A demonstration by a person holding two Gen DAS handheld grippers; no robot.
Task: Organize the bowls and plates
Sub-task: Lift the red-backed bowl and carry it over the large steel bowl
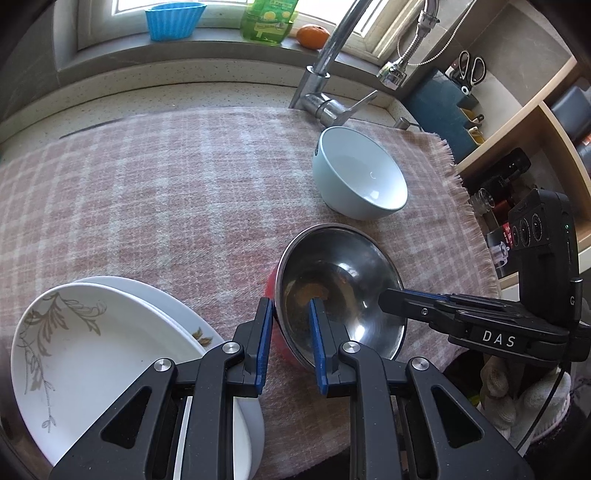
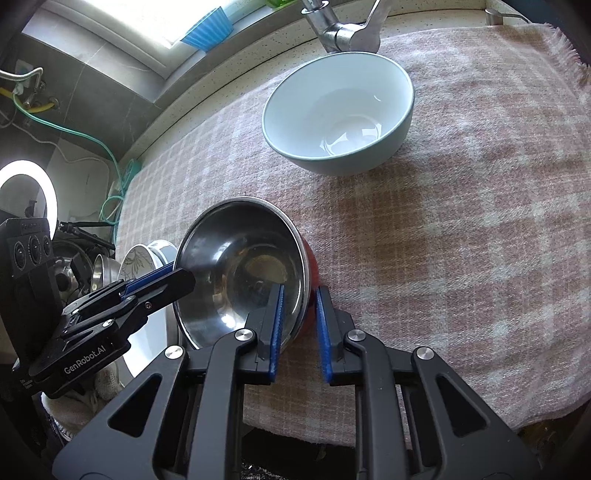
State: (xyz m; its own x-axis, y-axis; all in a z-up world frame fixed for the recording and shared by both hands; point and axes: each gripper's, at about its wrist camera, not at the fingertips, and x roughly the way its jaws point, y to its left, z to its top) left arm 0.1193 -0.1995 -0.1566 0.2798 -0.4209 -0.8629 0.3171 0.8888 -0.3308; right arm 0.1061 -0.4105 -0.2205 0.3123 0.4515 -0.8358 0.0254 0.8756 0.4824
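Note:
A steel bowl with a red outside (image 1: 340, 288) (image 2: 243, 269) is tilted over the checked cloth, held at two sides of its rim. My left gripper (image 1: 291, 306) is shut on its left rim, one finger inside and one outside. My right gripper (image 2: 299, 291) is shut on the opposite rim and also shows in the left wrist view (image 1: 391, 299). A pale blue bowl (image 1: 360, 173) (image 2: 340, 110) stands upright farther back near the tap. A stack of white plates with a leaf pattern (image 1: 103, 354) (image 2: 136, 262) lies at the left.
The pink checked cloth (image 1: 166, 192) (image 2: 461, 221) covers the counter. A tap (image 1: 325, 92) (image 2: 343, 29) stands at the back. The windowsill holds a blue cup (image 1: 173, 20), a green bottle (image 1: 267, 18) and an orange (image 1: 312, 35). Open shelves (image 1: 517, 140) are at the right.

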